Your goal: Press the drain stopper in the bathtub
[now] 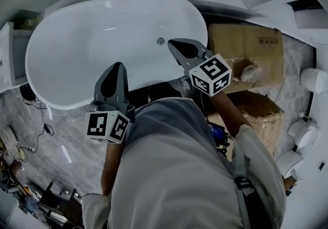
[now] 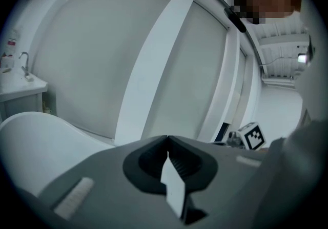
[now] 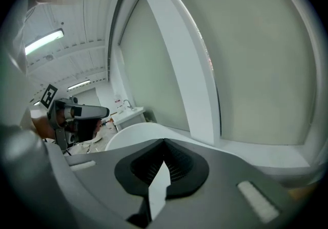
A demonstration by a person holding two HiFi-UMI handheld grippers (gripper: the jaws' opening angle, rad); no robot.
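A white oval bathtub (image 1: 77,54) fills the upper left of the head view. Its small round metal drain stopper (image 1: 161,41) sits on the tub's far right wall. My right gripper (image 1: 171,42) is shut and empty, its tip just right of the stopper, above the tub's rim. Over the tub's near rim my left gripper (image 1: 119,65) hangs, also shut and empty. Both gripper views look up at a pale wall. The left gripper (image 2: 167,138) and the right gripper (image 3: 164,141) show closed jaws, and the stopper is out of sight there.
Cardboard boxes (image 1: 246,46) stand right of the tub, another box (image 1: 259,115) nearer. White fixtures (image 1: 313,79) line the right edge. A white counter (image 1: 7,54) sits left of the tub. Cables (image 1: 38,133) lie on the marble floor. The person's back (image 1: 179,171) fills the foreground.
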